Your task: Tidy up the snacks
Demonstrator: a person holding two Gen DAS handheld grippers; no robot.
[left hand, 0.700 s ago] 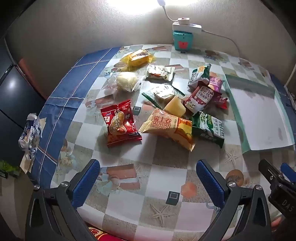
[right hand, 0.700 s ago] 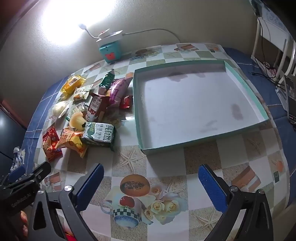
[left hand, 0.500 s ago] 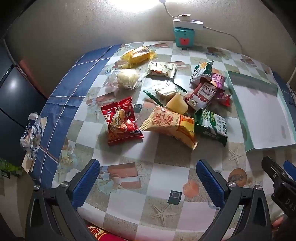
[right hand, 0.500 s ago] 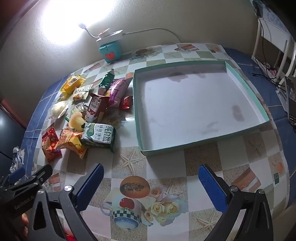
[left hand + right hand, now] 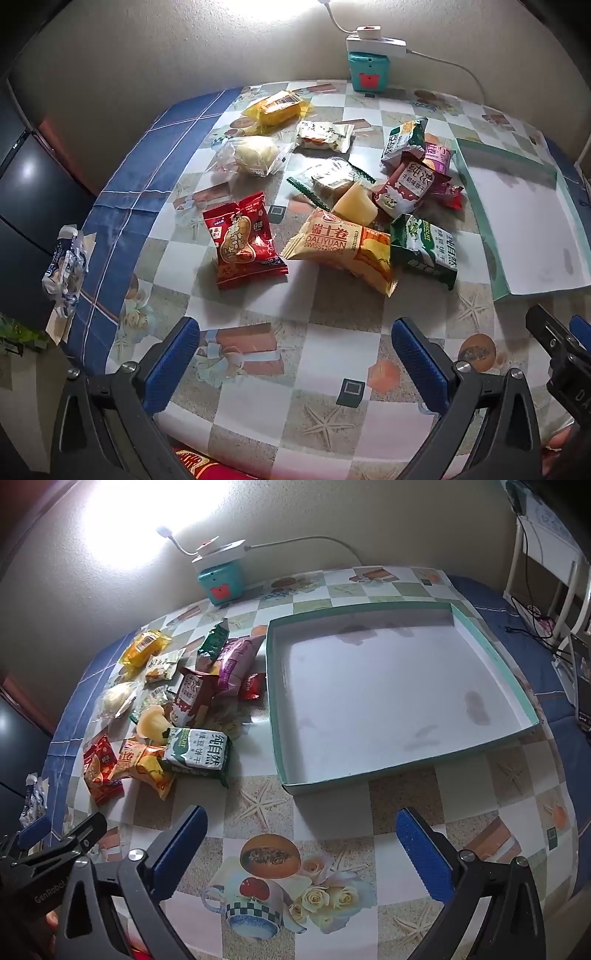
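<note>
I have both sets of fingers spread wide and holding nothing: the left gripper point(image 5: 295, 354) hangs over the near edge of the counter point(image 5: 332, 306) facing the snack pile, the right gripper point(image 5: 301, 843) sits in front of the shallow teal-rimmed cardboard tray point(image 5: 491, 655).

The snacks lie loose on the checked oilcloth to the left of the tray, none inside it. Nearest my left fingers are the red foil peanut packet point(image 5: 243, 240) and the orange Swiss-roll wrapper point(image 5: 343, 249), then the green-and-white biscuit pack point(image 5: 424, 249) just beside the tray's near left corner. Behind them are a clear-wrapped pale bun point(image 5: 255, 155), a yellow cellophane pack point(image 5: 277, 109) and a maroon milk-biscuit pack point(image 5: 406, 184), partly overlapping their neighbours.

I judge all of these light, puffed with air, and slippery in their film; the cakes and bun would crush under a hard squeeze. I would close across the narrow width of a pack's body, gently, or pinch the crimped end seal where nothing inside can break.

The tray's white floor shows only a few dark stains.
</note>
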